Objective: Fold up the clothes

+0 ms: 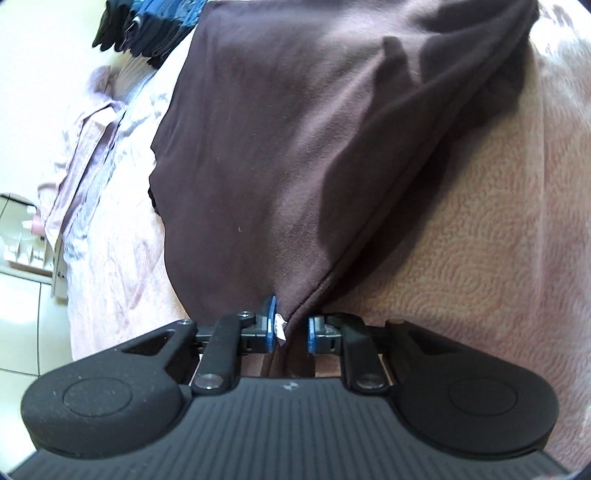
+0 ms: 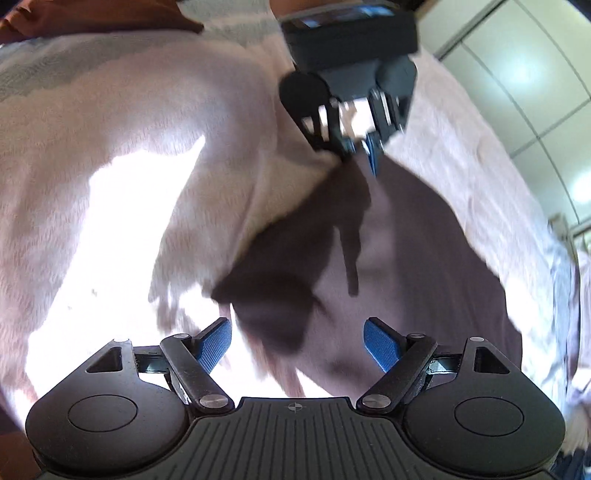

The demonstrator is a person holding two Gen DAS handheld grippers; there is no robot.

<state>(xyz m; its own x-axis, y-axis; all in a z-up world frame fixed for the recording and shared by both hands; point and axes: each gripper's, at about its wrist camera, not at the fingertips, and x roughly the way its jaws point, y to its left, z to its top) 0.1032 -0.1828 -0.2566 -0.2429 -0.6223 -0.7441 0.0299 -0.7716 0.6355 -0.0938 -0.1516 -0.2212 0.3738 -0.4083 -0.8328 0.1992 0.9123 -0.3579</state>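
Note:
A dark brown garment point(image 1: 280, 147) lies spread over a pink textured bedspread point(image 1: 480, 240). My left gripper point(image 1: 291, 328) is shut on the garment's near corner, with the cloth and a small white tag pinched between its blue pads point(image 1: 271, 321). From the right wrist view the same garment point(image 2: 413, 266) lies below, and the left gripper point(image 2: 364, 155) holds its far corner lifted. My right gripper point(image 2: 297, 343) hovers above the garment's near edge, open, with nothing between its blue pads point(image 2: 380, 343). That view is blurred.
A pile of dark and blue clothes point(image 1: 140, 26) sits at the far end of the bed. A crumpled pale pink shirt point(image 1: 92, 147) lies along the bed's left edge. Beyond it are a white shelf unit point(image 1: 22, 229) and tiled floor point(image 2: 524, 74).

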